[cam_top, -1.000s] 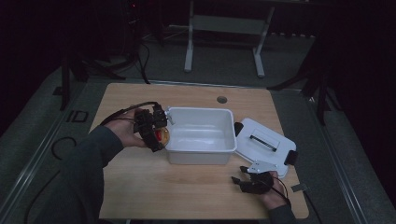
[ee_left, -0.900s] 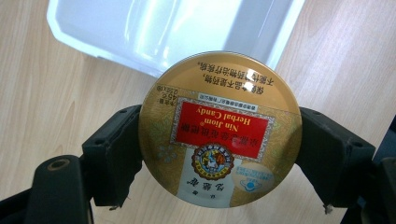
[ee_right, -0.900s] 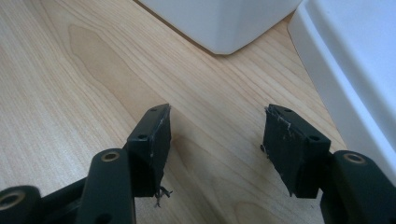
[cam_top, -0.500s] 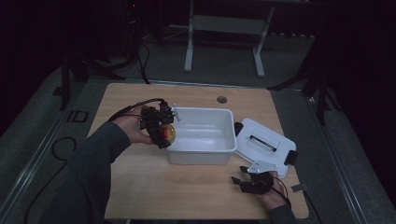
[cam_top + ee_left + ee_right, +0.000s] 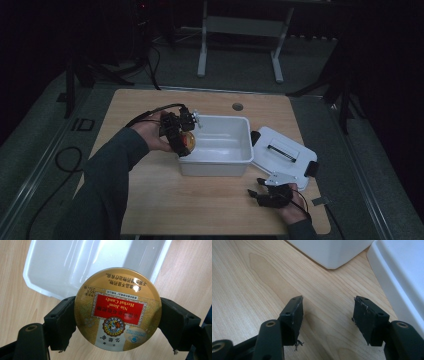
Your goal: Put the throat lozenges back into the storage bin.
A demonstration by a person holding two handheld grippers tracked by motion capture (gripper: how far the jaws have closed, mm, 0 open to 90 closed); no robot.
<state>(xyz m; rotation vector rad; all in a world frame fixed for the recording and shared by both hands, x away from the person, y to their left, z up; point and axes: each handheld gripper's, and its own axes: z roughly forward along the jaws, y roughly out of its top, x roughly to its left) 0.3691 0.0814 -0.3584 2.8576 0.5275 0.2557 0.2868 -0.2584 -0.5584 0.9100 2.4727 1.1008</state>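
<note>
From the high view, your left gripper (image 5: 184, 134) holds a round gold tin (image 5: 188, 141) at the near-left rim of the white plastic bin (image 5: 220, 160), which sits mid-table on the wooden table (image 5: 150, 200) with its white lid (image 5: 282, 155) lying flat just beside its right end. The dim light makes it hard to judge whether the tin is over the rim or just outside it, so check that before you let go. Your right gripper (image 5: 270, 192) rests low on the table near the lid's front corner, well apart from the bin's opening; leave it there, out of the way. In the left gripper view, the jaws are clamped on opposite edges of the Nin Jiom Herbal Candy tin (image 5: 117, 308), face toward the camera, with the bin's (image 5: 50, 270) empty interior beyond it. Carry the tin further past the wall until it hangs over the floor of the bin, lower it close, then ease the jaws apart so it does not drop and clatter or roll on edge. In the right gripper view, the right gripper (image 5: 327, 312) has its jaws spread wide with nothing between them, above bare wood, a bin corner (image 5: 332, 252) ahead and the lid's edge (image 5: 399, 277) at the right.
</note>
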